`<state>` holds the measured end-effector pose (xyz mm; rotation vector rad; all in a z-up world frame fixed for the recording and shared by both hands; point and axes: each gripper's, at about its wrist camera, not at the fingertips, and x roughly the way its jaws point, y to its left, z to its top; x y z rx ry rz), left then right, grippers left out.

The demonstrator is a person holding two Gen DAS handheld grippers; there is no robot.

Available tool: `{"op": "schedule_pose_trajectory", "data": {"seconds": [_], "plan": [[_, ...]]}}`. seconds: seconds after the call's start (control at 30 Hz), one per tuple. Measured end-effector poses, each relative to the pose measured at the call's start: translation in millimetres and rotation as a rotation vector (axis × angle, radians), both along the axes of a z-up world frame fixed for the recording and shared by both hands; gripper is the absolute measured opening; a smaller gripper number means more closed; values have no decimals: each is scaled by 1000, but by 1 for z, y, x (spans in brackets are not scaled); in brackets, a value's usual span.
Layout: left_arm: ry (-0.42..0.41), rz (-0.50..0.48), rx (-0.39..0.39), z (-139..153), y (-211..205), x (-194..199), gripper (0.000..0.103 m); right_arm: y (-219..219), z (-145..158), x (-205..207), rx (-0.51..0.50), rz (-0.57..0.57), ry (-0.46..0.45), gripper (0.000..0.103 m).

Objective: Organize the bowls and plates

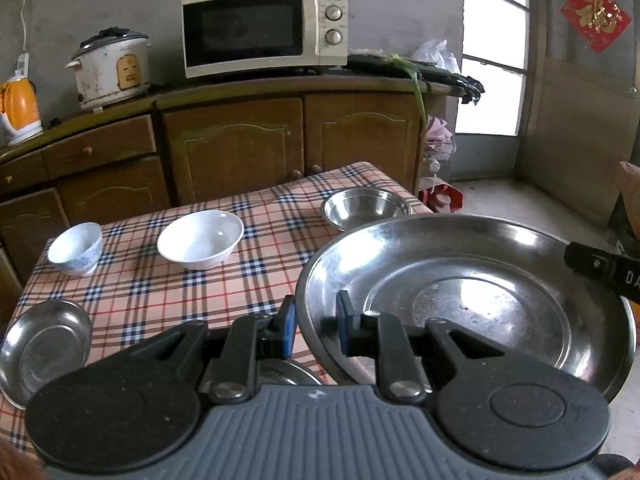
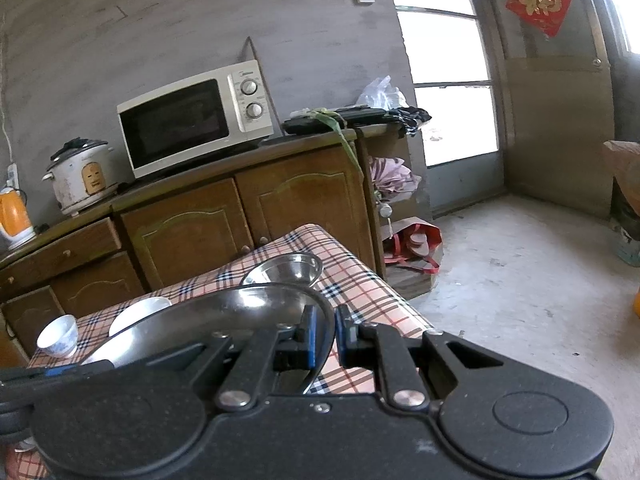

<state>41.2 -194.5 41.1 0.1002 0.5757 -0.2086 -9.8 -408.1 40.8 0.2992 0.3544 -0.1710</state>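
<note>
Two grips share one load: in my left wrist view, my left gripper pinches the near rim of the big round stainless-steel plate at lower right, above the checked tablecloth; uneven lifting could twist it free. In my right wrist view, my right gripper clamps its opposite rim at centre, a thin hold that may slip.

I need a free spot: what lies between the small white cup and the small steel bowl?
In the left wrist view, one white bowl lies between the cup and steel bowl.
</note>
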Motion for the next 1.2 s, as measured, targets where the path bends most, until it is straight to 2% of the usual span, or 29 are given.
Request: {"op": "schedule_pose_trajectory", "data": {"seconds": [1.2], "plan": [[-8,106,21,-3,48,-19,22,54,-2,5,-46,133,20,15]]}}
